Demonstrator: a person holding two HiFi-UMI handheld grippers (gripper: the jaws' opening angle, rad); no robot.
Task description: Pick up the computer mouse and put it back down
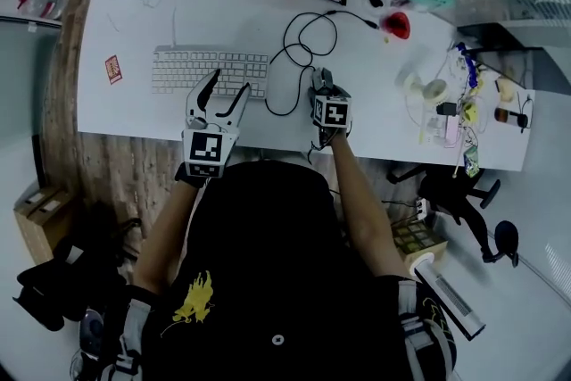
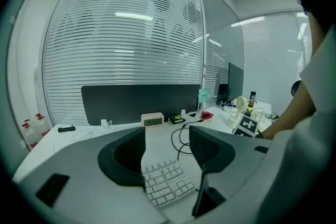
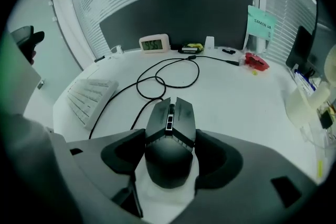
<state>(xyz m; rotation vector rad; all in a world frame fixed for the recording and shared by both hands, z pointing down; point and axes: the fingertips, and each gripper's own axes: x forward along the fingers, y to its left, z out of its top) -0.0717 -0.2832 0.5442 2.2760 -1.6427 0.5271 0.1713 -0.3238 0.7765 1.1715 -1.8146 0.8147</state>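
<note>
Now the right claw (image 3: pixel 170 137) clamps a dark, angular, corded computer mouse (image 3: pixel 169 157) between its jaws; the left claw (image 2: pixel 168 150) gapes empty.

One mouse (image 3: pixel 169 150), one keyboard (image 1: pixel 210 70) — two tools (image 1: pixel 230 83) (image 1: pixel 322 85).

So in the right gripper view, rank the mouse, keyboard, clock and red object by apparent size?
1. computer mouse, enlarged by nearness to the camera
2. keyboard
3. clock
4. red object, only slightly smaller than the clock
</note>
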